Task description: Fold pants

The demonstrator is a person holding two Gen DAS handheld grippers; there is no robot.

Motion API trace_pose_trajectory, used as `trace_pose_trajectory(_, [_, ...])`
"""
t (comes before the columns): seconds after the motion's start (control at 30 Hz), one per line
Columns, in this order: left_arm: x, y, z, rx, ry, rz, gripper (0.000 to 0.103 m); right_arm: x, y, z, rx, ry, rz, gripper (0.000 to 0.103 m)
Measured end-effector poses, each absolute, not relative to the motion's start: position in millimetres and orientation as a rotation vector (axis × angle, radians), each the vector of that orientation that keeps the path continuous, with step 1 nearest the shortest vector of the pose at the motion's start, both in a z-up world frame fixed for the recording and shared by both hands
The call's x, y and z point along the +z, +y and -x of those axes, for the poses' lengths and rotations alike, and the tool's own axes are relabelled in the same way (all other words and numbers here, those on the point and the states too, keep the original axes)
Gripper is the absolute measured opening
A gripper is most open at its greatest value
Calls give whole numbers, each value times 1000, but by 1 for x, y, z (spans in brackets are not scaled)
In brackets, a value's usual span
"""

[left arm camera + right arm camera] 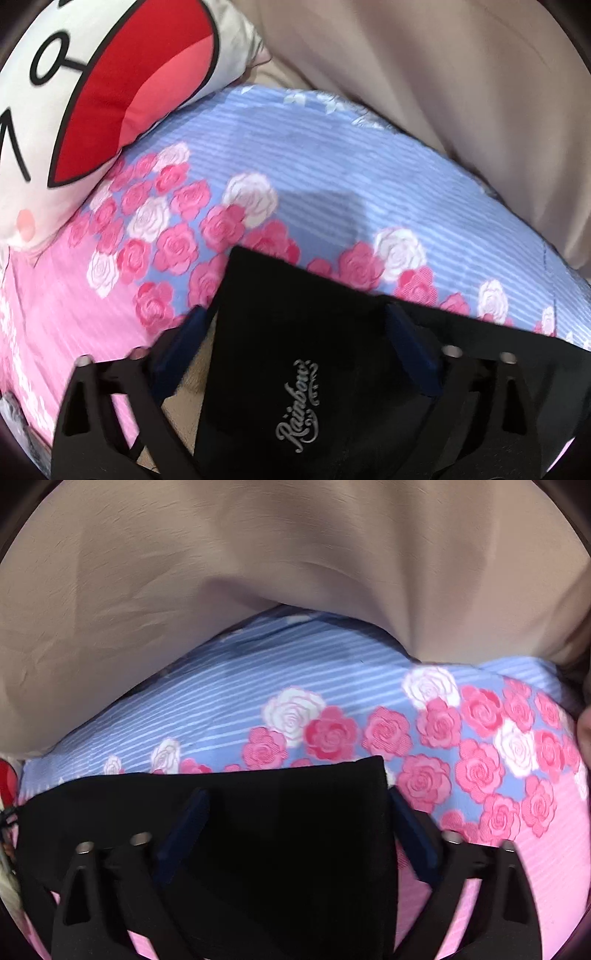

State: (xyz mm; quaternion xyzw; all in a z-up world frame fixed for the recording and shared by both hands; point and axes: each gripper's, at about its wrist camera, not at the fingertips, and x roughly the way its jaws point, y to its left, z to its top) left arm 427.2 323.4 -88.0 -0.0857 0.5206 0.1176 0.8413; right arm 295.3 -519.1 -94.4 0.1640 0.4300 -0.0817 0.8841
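Observation:
The black pants (295, 332) lie folded on a bed sheet with pink and white roses (229, 184). A silver "Rainbow" logo (299, 406) shows on the cloth. My left gripper (295, 321) is open, its fingers standing on either side of a corner of the pants. In the right wrist view the pants (280, 830) fill the lower middle. My right gripper (295, 805) is open too, its fingers either side of the folded pants near their right edge. The cloth under both grippers is hidden lower down.
A white cushion with a red cartoon mouth (92, 92) lies at the upper left on the sheet. A beige blanket (461, 92) (258, 572) is bunched along the far side. The rose sheet (480, 738) spreads to the right.

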Motion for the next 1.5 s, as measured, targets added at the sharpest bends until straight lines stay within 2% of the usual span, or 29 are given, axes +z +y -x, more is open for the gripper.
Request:
trace_pose_trajectory(0.03, [-85,321,-428,226,1103,185,58,-94,-516,-299,-176,898,-320,61])
trace_pose_trajectory(0.07, [-81,318,-427,197,1106,202,45,-94,-514,-302,-169,897,-314,21])
trace_pose_trajectory(0.1, [-78,316,-427,166,1117,229,25,-96,-513,-306,-138,899,-339,15])
trace_pose_trajectory(0.13, [-71,313,-424,170,1116,237,21,-94,-512,-305,-121,894,-366,15])
trace_pose_trajectory(0.27, [-36,299,-402,176,1034,193,19,-66,-496,-296,-123,808,-318,15])
trace_pose_trajectory(0.4, [20,296,-350,95,921,227,19,-15,-479,-261,-62,678,-295,14])
trace_pose_trajectory(0.47, [47,296,-309,44,874,220,19,15,-464,-228,-31,613,-253,13])
trace_pose_trajectory(0.6, [76,307,-221,-15,812,223,19,38,-460,-137,19,542,-201,13])
trace_pose_trajectory(0.7, [65,318,-164,-31,835,233,25,23,-458,-76,10,575,-163,13])
trace_pose_trajectory(0.73, [53,322,-151,-30,859,241,26,24,-458,-54,13,591,-168,13])
trace_pose_trajectory(0.9, [-26,329,-105,29,1013,242,27,-42,-460,18,-31,711,-250,12])
trace_pose_trajectory(0.97, [-42,334,-93,43,1033,315,54,-70,-470,34,-70,756,-307,13])
trace_pose_trajectory(1.0, [-43,338,-85,41,1011,385,82,-79,-473,46,-98,767,-334,16])
trace_pose_trajectory(1.03, [-41,342,-76,32,974,441,92,-83,-476,52,-120,769,-359,19])
trace_pose_trajectory(1.13, [-33,351,-53,-5,842,662,98,-82,-472,68,-142,726,-402,19])
trace_pose_trajectory(1.17, [-34,352,-51,-25,820,739,98,-79,-468,75,-131,705,-413,24])
trace_pose_trajectory(1.2, [-40,352,-54,-38,820,821,98,-77,-463,83,-117,685,-427,36])
trace_pose_trajectory(1.27, [-52,348,-69,-42,856,938,98,-76,-448,87,-90,640,-457,50])
trace_pose_trajectory(1.37, [-65,335,-95,-38,925,1037,96,-72,-423,82,-25,620,-480,51])
trace_pose_trajectory(1.47, [-67,321,-111,-27,949,1063,83,-72,-399,71,28,628,-476,51])
trace_pose_trajectory(1.5, [-67,318,-117,-28,962,1069,76,-73,-392,69,40,634,-470,51])
